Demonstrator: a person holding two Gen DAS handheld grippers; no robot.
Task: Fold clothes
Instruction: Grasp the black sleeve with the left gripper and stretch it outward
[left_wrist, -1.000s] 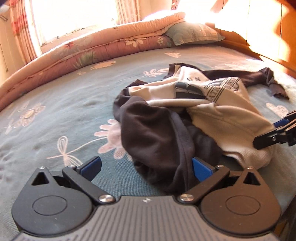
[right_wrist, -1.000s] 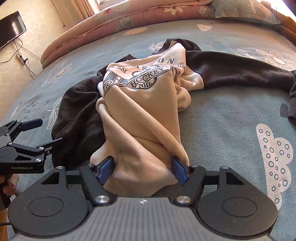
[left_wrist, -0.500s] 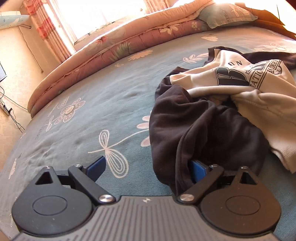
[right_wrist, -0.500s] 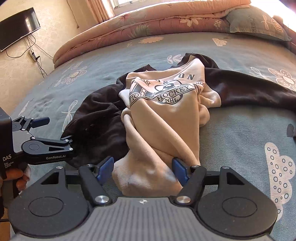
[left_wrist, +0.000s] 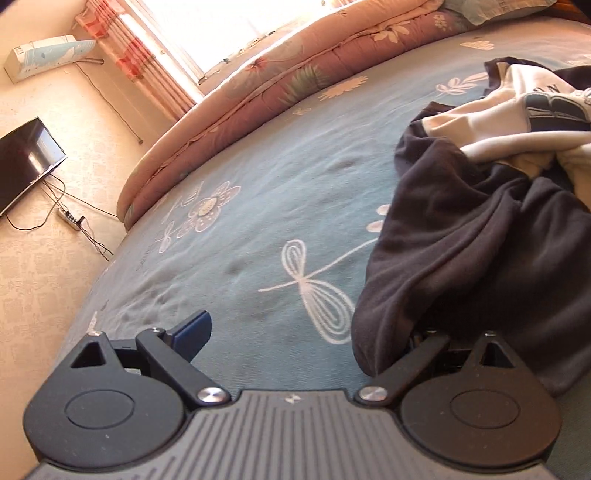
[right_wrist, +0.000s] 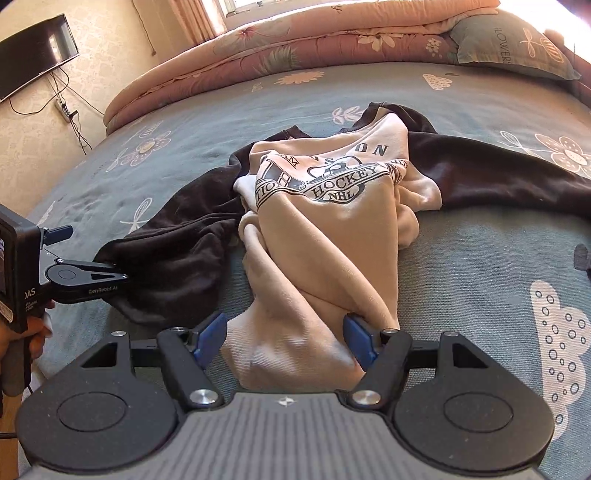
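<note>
Starting the spread-out: both claws, right claw (right_wrist: 282, 338) and left claw (left_wrist: 306, 332), gape around the crumpled cream-and-dark-brown printed sweatshirt (right_wrist: 332, 229) on the blue floral bed (right_wrist: 480, 277), unclenched; next, pinch hem and sleeve.

Right gripper (right_wrist: 284, 338): black arms, blue pads (right_wrist: 212, 334), silver screws, ribbed grey body; left gripper (right_wrist: 110, 275) reads "GenRobot.AI".

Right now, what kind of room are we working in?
Most likely a bedroom. The clothes lie on a bed with a blue flower-print sheet, a rolled pink quilt and a pillow sit at its far edge, and a flat-screen TV hangs on the wall.
</note>
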